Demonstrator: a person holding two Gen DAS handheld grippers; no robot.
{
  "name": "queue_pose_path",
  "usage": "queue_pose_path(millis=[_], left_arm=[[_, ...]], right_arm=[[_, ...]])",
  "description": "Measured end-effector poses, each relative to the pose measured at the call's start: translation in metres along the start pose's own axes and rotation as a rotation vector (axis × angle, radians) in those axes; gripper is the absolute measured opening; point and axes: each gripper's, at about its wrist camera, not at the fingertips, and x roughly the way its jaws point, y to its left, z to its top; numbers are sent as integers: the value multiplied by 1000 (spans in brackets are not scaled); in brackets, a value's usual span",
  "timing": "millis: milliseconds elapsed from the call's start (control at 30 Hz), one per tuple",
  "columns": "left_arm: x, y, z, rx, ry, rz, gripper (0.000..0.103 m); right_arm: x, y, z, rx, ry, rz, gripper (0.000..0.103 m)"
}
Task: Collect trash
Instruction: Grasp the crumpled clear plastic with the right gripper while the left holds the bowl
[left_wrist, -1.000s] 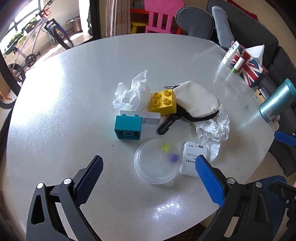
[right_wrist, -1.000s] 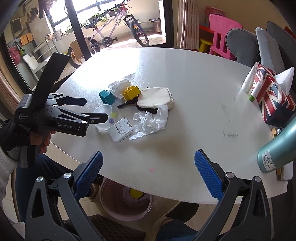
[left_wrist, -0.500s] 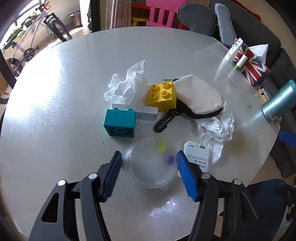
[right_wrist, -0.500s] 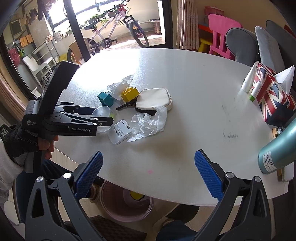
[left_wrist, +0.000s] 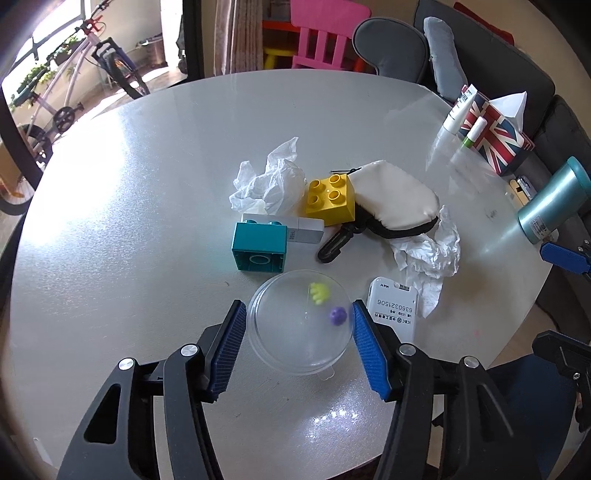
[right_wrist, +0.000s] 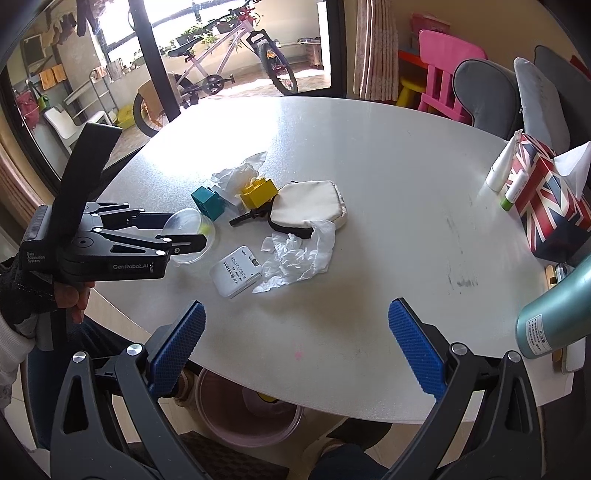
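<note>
A clear round plastic dish (left_wrist: 299, 325) holding a yellow bit and a purple bit sits near the table's front edge. My left gripper (left_wrist: 299, 332) is shut on it, one blue pad against each side. From the right wrist view the dish (right_wrist: 190, 230) looks tilted in that grip. One crumpled white tissue (left_wrist: 273, 184) lies behind the bricks. Another crumpled tissue (left_wrist: 430, 251) lies by the pouch. My right gripper (right_wrist: 295, 339) hangs open over the table's near edge with nothing between its fingers. A pinkish bin (right_wrist: 251, 417) stands on the floor under that edge.
On the round white table (left_wrist: 129, 221) lie a yellow brick (left_wrist: 330, 201), a teal brick (left_wrist: 258, 251), a cream pouch (left_wrist: 391, 203) and a white card device (left_wrist: 393, 310). A flag-print tissue box (left_wrist: 495, 136) and a teal flask (left_wrist: 550, 199) are at the right rim.
My left gripper came forward and its jaws closed from wide open onto the clear dish. The right gripper has stayed where it was, open.
</note>
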Motion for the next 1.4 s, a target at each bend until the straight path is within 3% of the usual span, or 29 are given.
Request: queue_pose_path(millis=[933, 1133, 1200, 1333, 1400], left_arm=[[-27, 14, -13, -11, -73, 8, 57], [-28, 16, -15, -18, -76, 7, 57], [-28, 17, -15, -20, -76, 6, 57], [-28, 17, -16, -20, -75, 6, 57], [-27, 18, -16, -21, -75, 5, 57]], right_arm=[[77, -5, 36, -27, 98, -42, 97], [91, -9, 38, -10, 132, -30, 79], [94, -10, 38, -4, 140, -20, 71], [98, -8, 36, -16, 156, -18, 45], [98, -6, 35, -19, 154, -13, 40]])
